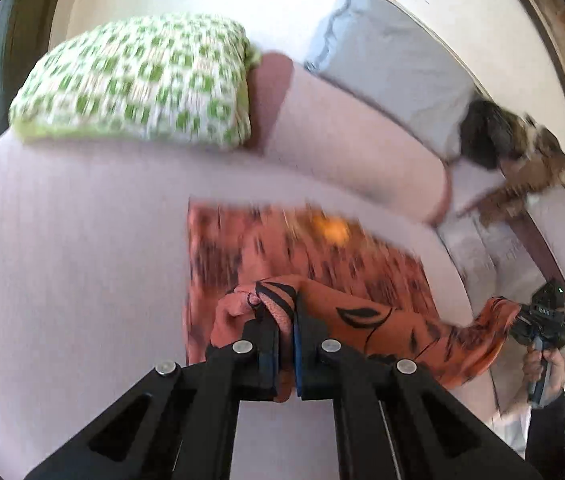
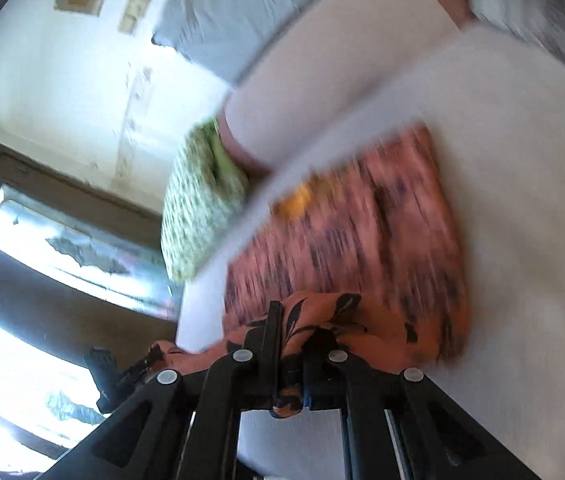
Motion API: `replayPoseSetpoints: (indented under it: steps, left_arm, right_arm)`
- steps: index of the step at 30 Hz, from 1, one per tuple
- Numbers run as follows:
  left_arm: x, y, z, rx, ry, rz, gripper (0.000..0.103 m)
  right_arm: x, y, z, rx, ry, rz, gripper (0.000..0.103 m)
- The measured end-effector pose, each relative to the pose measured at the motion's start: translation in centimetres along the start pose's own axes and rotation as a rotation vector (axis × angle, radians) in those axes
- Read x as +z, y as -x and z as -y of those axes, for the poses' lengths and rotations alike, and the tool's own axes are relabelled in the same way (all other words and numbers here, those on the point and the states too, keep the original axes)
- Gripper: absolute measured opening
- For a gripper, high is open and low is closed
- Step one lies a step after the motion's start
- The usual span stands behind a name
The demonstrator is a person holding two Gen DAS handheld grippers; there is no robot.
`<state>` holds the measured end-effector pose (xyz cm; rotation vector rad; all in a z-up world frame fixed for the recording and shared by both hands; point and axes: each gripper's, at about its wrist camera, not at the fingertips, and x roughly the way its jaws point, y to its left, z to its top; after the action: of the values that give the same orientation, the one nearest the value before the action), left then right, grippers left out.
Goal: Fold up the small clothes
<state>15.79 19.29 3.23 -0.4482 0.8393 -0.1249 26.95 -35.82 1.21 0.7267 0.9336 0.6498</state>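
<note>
An orange garment with black leaf print (image 1: 306,264) lies on a white sofa seat (image 1: 74,264). My left gripper (image 1: 287,320) is shut on its near left corner, lifted off the seat. My right gripper (image 1: 538,320) shows at the right of the left wrist view, shut on the other near corner, with the hem stretched between both. In the right wrist view the right gripper (image 2: 292,344) is shut on bunched orange fabric (image 2: 338,316), and the far part of the garment (image 2: 362,216) lies blurred on the seat.
A green-and-white patterned cushion (image 1: 138,84) and a pale blue cushion (image 1: 390,64) lean on the sofa back. A dark furry animal (image 1: 514,148) sits at the sofa's right end. A window (image 2: 62,240) is to the left in the right wrist view.
</note>
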Motion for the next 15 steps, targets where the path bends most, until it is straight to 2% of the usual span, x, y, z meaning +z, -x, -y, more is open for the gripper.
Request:
replayPoseSetpoints:
  steps: [1, 3, 4, 5, 6, 7, 8, 9, 10, 12, 13, 14, 15]
  left_arm:
    - [1.8, -2.1, -0.2, 0.016, -0.002, -0.005, 0.007]
    - [4.3, -7.7, -1.8, 0.056, 0.036, -0.058, 0.016]
    - [4.8, -10.1, -2.6, 0.082, 0.035, -0.071, 0.037]
    - [5.1, -12.6, -3.7, 0.127, 0.052, -0.083, 0.059]
    - [5.1, -14.6, -5.3, 0.220, 0.075, -0.087, 0.063]
    - [4.8, -15.9, -6.5, 0.320, 0.085, -0.099, 0.063]
    - [4.2, -16.0, -7.4, 0.325, 0.113, -0.094, 0.063]
    - [3.6, -15.3, -7.8, 0.276, 0.131, -0.064, 0.063]
    - [2.8, -14.2, -7.9, 0.244, 0.123, -0.042, 0.065]
    - [1.4, -12.3, -7.5, 0.248, 0.050, -0.027, 0.066]
    - [0.6, -11.3, -7.2, 0.245, 0.021, -0.024, 0.071]
    - [-0.1, -10.6, -7.0, 0.232, 0.009, -0.032, 0.079]
    - [-0.9, -10.2, -6.8, 0.209, 0.004, -0.047, 0.080]
  right_arm:
    - [2.5, -1.7, 0.2, -0.013, 0.011, 0.014, 0.008]
    - [6.0, -4.8, 2.0, -0.016, -0.051, 0.029, 0.011]
    - [7.6, -7.2, 3.5, -0.047, -0.071, 0.027, 0.017]
    - [8.4, -9.4, 5.2, -0.108, -0.077, 0.032, 0.038]
    - [8.5, -10.5, 6.3, -0.161, -0.091, 0.046, 0.059]
    - [8.1, -11.4, 7.7, -0.253, -0.118, 0.079, 0.082]
    - [7.4, -11.6, 8.3, -0.285, -0.127, 0.103, 0.082]
    - [6.5, -11.5, 8.5, -0.276, -0.125, 0.113, 0.082]
    - [5.3, -11.4, 8.2, -0.286, -0.083, 0.099, 0.082]
    - [3.5, -11.0, 7.1, -0.372, 0.054, 0.074, 0.082]
    - [2.4, -10.6, 6.5, -0.420, 0.138, 0.052, 0.082]
    - [2.1, -10.7, 6.4, -0.442, 0.167, 0.039, 0.082]
    - [1.6, -10.7, 6.4, -0.490, 0.205, 0.013, 0.082]
